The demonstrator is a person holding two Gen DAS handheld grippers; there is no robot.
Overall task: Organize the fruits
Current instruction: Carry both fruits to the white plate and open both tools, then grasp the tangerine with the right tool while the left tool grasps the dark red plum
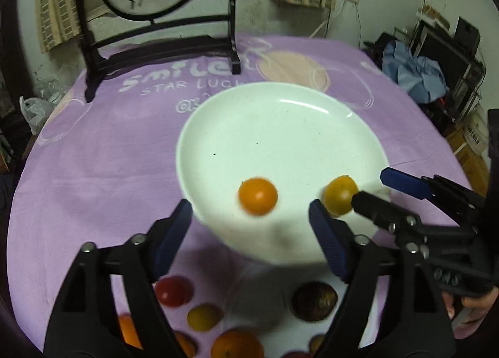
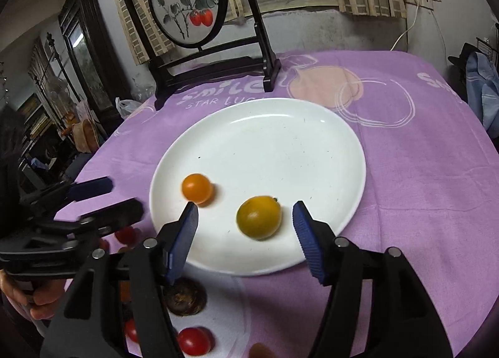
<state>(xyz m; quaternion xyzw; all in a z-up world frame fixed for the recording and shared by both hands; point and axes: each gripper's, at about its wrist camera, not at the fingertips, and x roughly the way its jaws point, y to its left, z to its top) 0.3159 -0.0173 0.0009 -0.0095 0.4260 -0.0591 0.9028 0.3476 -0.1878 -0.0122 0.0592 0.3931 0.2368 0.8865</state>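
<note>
Resting on plate (image 2: 312, 146): two fruits (image 2: 259, 217)

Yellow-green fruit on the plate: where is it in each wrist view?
Left wrist: yellow-green fruit lower right, near the white plate rim, right of the orange fruit.
Right wrist: lower centre, between the open right gripper fingers.
Shared landmark: round persimmon painting.
</note>
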